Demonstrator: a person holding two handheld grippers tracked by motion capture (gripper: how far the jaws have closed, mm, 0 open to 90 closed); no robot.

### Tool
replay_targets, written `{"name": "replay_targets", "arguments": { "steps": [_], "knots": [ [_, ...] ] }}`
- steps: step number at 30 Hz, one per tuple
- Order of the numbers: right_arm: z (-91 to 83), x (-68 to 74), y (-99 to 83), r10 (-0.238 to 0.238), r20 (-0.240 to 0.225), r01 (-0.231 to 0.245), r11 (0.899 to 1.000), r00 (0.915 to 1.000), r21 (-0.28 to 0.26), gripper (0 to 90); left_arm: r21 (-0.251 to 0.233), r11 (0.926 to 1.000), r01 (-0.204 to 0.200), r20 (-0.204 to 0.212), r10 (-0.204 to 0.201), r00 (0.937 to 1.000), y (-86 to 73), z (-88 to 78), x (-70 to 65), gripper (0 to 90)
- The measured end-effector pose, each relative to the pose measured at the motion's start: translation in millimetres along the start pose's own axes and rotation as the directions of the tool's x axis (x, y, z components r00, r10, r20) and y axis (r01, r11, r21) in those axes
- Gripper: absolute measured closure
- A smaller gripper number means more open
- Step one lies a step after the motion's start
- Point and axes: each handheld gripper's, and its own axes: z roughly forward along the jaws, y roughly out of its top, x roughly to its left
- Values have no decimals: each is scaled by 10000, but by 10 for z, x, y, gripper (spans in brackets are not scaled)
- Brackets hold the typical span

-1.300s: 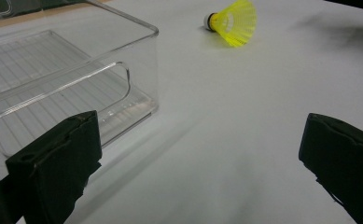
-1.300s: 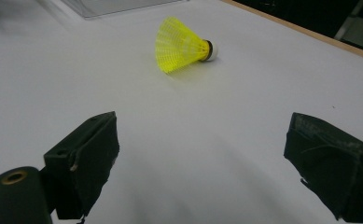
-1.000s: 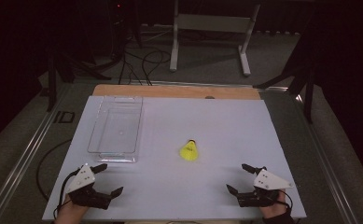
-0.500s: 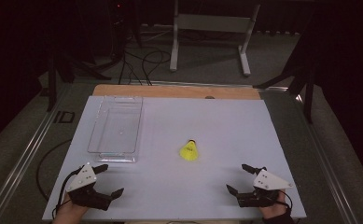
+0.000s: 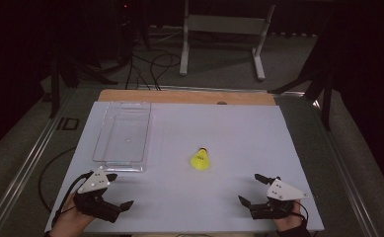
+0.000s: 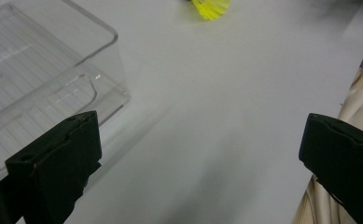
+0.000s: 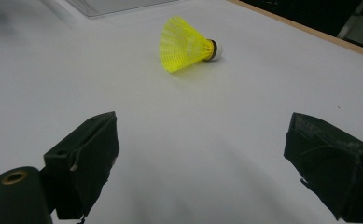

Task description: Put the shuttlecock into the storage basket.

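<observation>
Nothing is moved yet: my left gripper (image 5: 114, 191) and right gripper (image 5: 253, 189) wait at lower frame, fingers apart and empty. The yellow shuttlecock (image 5: 200, 159) lies mid-counter, right of the empty clear tray (image 5: 101, 150).

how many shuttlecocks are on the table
1. The yellow shuttlecock lies on its side near the middle of the white table, right of the clear plastic bin. The bin looks empty.
</observation>
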Motion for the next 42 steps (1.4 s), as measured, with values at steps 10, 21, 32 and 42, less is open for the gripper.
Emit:
{"name": "replay_targets", "arguments": {
  "steps": [10, 21, 32, 42],
  "knots": [
    [-2, 5, 6, 35, -56, -35, 10000, 10000, -29, 102, 353, 9974, -626, 565, 606, 9966, 334, 11, -85, 0],
    [-1, 6, 9, 52, -80, -53, 10000, 10000, -31, 102, 740, 9917, -1055, 983, 980, 9903, 579, 60, -96, 0],
    [7, 2, 5, 59, -117, -59, 10000, 9999, 35, 102, 1379, 9788, -1511, 1534, 1297, 9796, 808, 232, -111, 0],
    [9, 6, 6, 118, -225, -117, 9999, 9997, 62, 103, 2383, 9616, -1363, 1856, 927, 9782, 987, 511, -126, 0]
  ]
}}
